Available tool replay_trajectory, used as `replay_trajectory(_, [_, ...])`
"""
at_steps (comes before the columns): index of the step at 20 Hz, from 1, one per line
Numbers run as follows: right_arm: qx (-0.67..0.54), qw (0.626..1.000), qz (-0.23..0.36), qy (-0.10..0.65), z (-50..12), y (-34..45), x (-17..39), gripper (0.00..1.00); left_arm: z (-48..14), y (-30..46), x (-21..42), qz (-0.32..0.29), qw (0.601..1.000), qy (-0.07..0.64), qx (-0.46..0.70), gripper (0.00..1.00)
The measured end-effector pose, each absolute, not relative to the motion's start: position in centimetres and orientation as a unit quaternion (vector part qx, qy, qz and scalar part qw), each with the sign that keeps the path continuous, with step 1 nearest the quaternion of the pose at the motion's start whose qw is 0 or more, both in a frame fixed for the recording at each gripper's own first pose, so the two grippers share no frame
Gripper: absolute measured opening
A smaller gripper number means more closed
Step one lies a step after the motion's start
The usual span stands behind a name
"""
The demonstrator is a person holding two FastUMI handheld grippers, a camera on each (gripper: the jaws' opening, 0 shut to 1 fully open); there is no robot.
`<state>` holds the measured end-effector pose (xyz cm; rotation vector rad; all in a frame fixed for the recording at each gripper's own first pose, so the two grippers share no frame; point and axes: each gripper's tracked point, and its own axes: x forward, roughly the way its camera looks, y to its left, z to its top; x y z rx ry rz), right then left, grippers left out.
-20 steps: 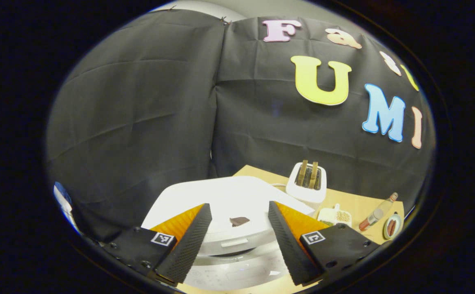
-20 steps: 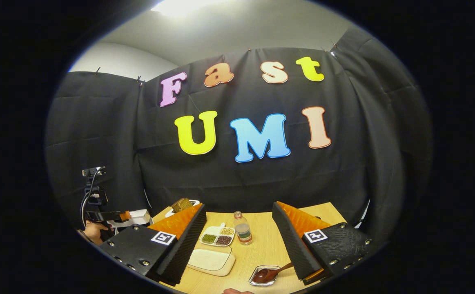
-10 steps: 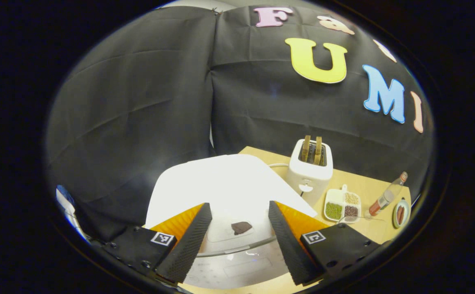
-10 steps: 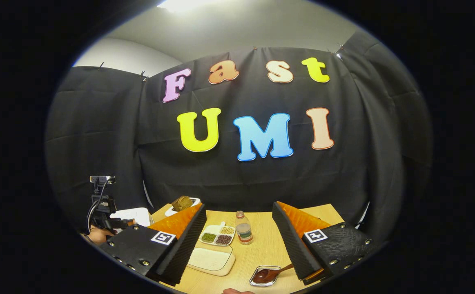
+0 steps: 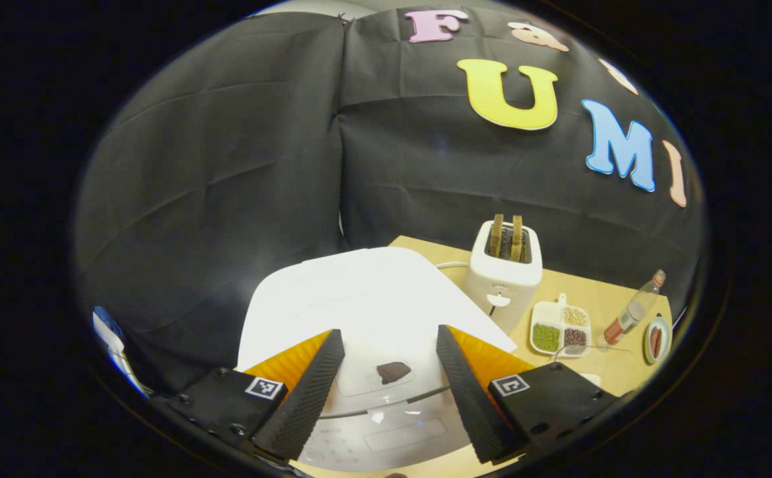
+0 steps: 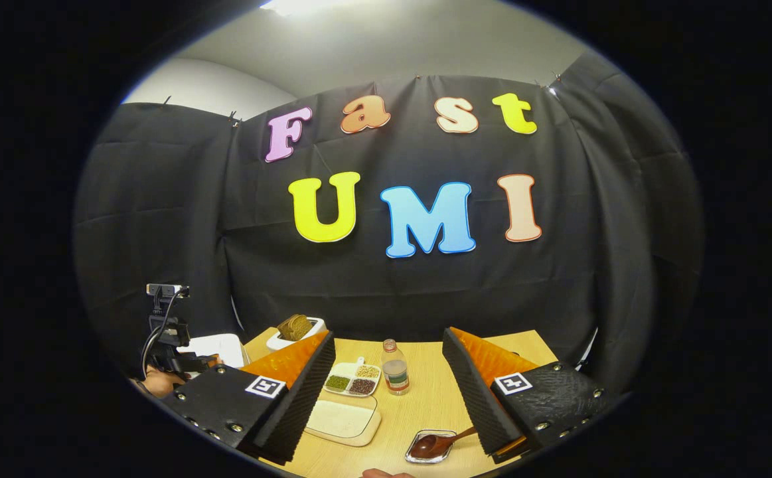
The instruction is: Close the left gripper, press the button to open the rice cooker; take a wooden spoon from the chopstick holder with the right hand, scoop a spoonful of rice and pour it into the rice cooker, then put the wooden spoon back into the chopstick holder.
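The white rice cooker stands just below and ahead of my left gripper, its lid down. A small dark patch sits on the lid's front, between my open fingers and apart from both. My right gripper hangs open above the table with nothing in it. A brown wooden spoon lies in a small clear dish near the right finger. A white tray of rice lies by the other finger. At the far left, a hand holds the left gripper by the rice cooker.
A white toaster with two bread slices stands right of the cooker. Beyond it lie a divided dish of beans, a small bottle and a little plate. The wooden table ends at the black cloth wall.
The left gripper view has tipped down and come closer over the cooker, so more of the lid and table shows. The right gripper has barely moved. Both stay open.
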<state>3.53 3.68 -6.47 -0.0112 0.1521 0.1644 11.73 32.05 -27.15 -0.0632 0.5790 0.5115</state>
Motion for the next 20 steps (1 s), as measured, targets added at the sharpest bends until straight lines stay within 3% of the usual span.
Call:
replay_trajectory(12, [0.005,0.996,0.054,0.066,-6.1,1.3,2.9,0.98,-26.6,31.7,11.4,0.248,0.927,0.270,-0.071,0.98])
replay_trajectory(20, [0.005,0.999,0.041,0.034,-3.7,-0.6,3.6,0.98,-12.8,24.1,11.9,0.173,0.974,0.139,-0.046,0.96])
